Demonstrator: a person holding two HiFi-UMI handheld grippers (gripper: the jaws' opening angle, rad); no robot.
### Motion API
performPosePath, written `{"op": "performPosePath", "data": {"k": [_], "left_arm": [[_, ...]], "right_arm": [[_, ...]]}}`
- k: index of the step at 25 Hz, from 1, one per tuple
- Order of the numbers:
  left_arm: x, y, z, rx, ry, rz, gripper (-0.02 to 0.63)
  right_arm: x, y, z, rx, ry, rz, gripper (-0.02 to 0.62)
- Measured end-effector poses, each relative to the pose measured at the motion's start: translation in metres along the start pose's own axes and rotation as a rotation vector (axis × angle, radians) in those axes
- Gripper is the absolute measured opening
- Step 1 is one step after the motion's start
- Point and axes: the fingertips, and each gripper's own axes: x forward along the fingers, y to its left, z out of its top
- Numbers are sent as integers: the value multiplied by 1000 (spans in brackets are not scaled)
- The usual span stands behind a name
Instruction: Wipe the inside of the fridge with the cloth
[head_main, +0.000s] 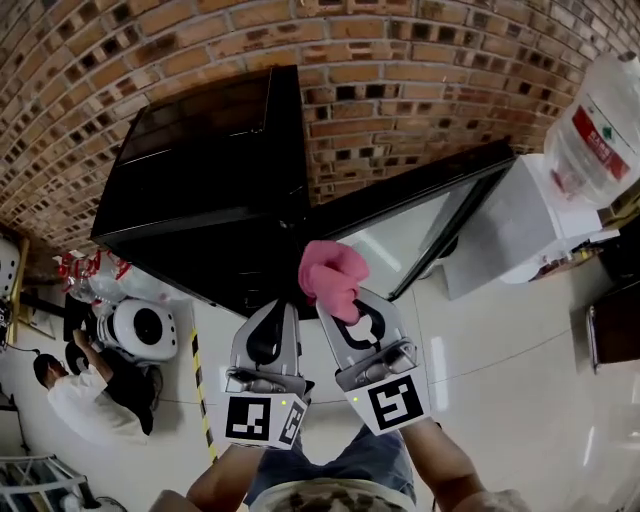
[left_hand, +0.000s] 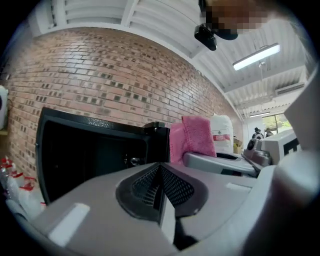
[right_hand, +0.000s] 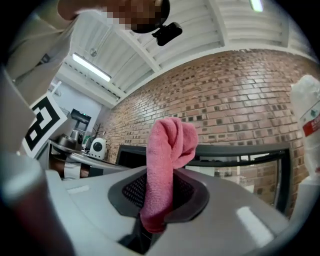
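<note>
A small black fridge (head_main: 205, 170) stands against the brick wall, its glass door (head_main: 415, 215) swung open to the right. My right gripper (head_main: 347, 303) is shut on a pink cloth (head_main: 333, 273), which sticks up out of the jaws in front of the fridge opening. In the right gripper view the pink cloth (right_hand: 167, 160) is pinched between the jaws of the right gripper (right_hand: 157, 202), with the fridge door (right_hand: 245, 155) behind it. My left gripper (head_main: 272, 318) hangs just left of it, shut and empty. The left gripper view shows the left gripper (left_hand: 160, 187) and, beyond it, the dark fridge interior (left_hand: 85, 152) and the cloth (left_hand: 194, 136).
A white water dispenser (head_main: 520, 225) with a large bottle (head_main: 600, 120) stands right of the door. At lower left a person (head_main: 80, 395) crouches by a white appliance (head_main: 142, 328). Yellow-black tape (head_main: 200, 390) runs along the light floor. The brick wall (head_main: 420, 70) is behind.
</note>
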Motion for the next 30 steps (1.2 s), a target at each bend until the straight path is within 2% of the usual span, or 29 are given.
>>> {"op": "performPosePath", "data": {"k": [3,6,9,13,17,24,27,30], "left_arm": [[4,-22,-2,-15,-4,97,15],[6,-43,-1,-10,-16,168,15],[14,-67,-3,-22,-14,176,15],[34,-88,-6,3,-18,176,15],[47,-98,-14,-13,-15,176,15],[58,-94,-43,-3,47,183,15],[61,-90,-54,-19,68,178,15],[63,-90,-58,-21,75,136,15]], "right_arm": [[-13,-20,-2,-1,-12,78,61],[-28,-45,-9,-19,-3,121,61],[-45,-81,-24,-62,27,120,61],[-54,-135,-43,-102,25,69,61],[-56,-188,-58,-94,8,-7,62],[-64,-265,-81,-128,39,-178,61],[-68,-287,-89,-131,62,-240,62],[-67,-285,-87,-158,53,-262,61]]}}
